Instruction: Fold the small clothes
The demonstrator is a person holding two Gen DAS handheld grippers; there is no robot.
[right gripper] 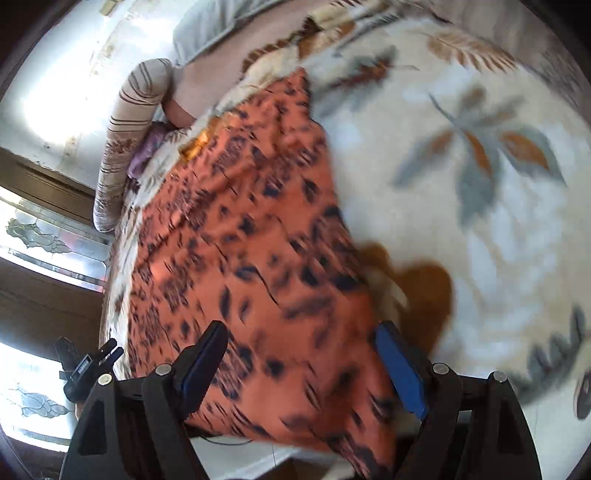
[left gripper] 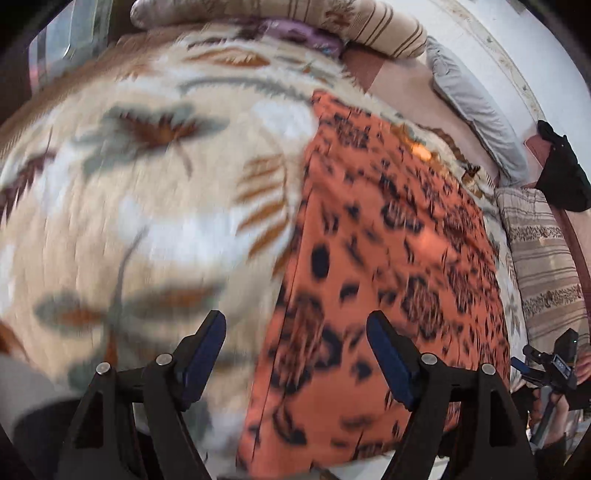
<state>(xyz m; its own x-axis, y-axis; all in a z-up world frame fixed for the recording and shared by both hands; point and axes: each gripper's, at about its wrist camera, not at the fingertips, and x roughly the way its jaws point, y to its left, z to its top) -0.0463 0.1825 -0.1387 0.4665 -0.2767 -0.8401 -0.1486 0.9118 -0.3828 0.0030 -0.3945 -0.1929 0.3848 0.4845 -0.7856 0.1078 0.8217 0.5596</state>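
one orange garment with dark blotches (left gripper: 388, 236) is seen lying spread flat on one leaf-patterned blanket (left gripper: 155, 192) over the bed, with two striped pillows (left gripper: 373, 22) counted at the bed's edges, one at 12 o'clock and one at 3 o'clock in the left wrist view. the left claw (left gripper: 295, 354) is held apart with nothing between its pads, the garment lying below and running from 5 o'clock up to 1 o'clock. the right claw (right gripper: 301, 363) is likewise held apart and empty, the garment being seen beneath it, stretching toward 11 o'clock.
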